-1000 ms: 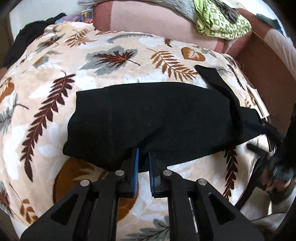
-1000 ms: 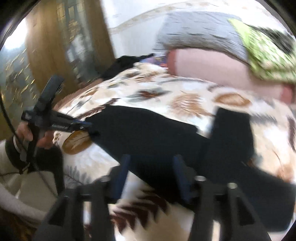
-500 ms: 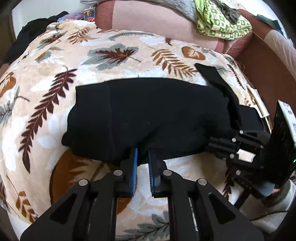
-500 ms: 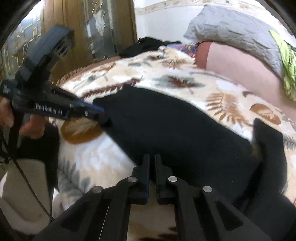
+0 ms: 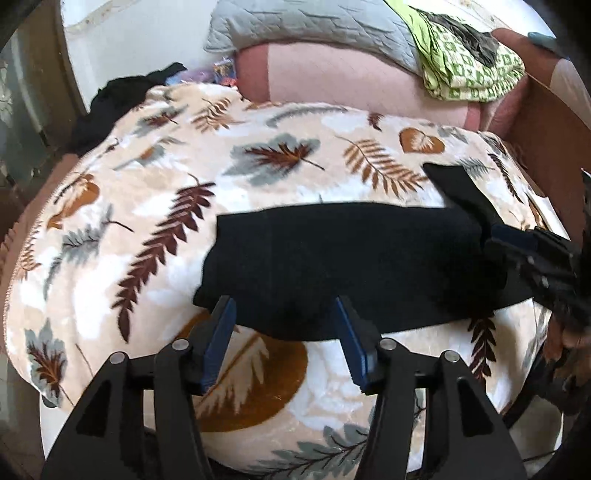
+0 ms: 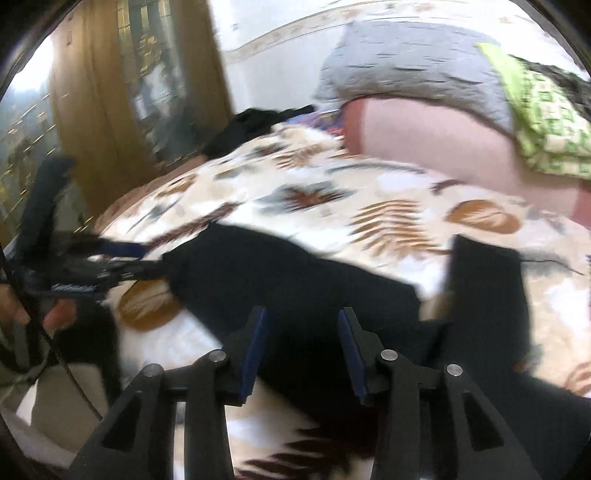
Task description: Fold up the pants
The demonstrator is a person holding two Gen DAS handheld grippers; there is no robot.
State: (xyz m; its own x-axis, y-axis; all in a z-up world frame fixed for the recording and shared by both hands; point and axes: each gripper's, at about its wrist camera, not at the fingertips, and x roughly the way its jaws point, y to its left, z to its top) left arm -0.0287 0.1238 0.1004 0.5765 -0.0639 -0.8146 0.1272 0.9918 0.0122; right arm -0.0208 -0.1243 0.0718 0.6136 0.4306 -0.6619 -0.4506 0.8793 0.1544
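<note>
Black pants [image 5: 351,266] lie folded in a long band across a leaf-print blanket [image 5: 277,158]. My left gripper [image 5: 282,310] hovers at their near edge. Its jaws are opening; the cloth lies under the gap and neither pad presses it. Over the pants' [image 6: 295,280] near edge my right gripper [image 6: 301,317] stands the same way, its jaws opening with no pad on the cloth. A narrow black strip [image 6: 484,280] sticks out toward the pillows. The left wrist view shows the right gripper [image 5: 498,240] at the band's right end; the right wrist view shows the left gripper [image 6: 151,260] at its left end.
Behind the blanket [image 6: 314,199] lie a pink bolster [image 5: 351,81], a grey quilted pillow [image 5: 314,22] and a green patterned cloth [image 5: 469,66]. A dark garment [image 5: 122,96] is heaped at the back left. A brown bed side [image 5: 546,147] runs along the right, a wooden cabinet [image 6: 110,110] at the left.
Half a second ago both grippers were shut at the pants' near edge; now both stand open and the cloth has been let go. The left gripper has lifted and tilted up.
</note>
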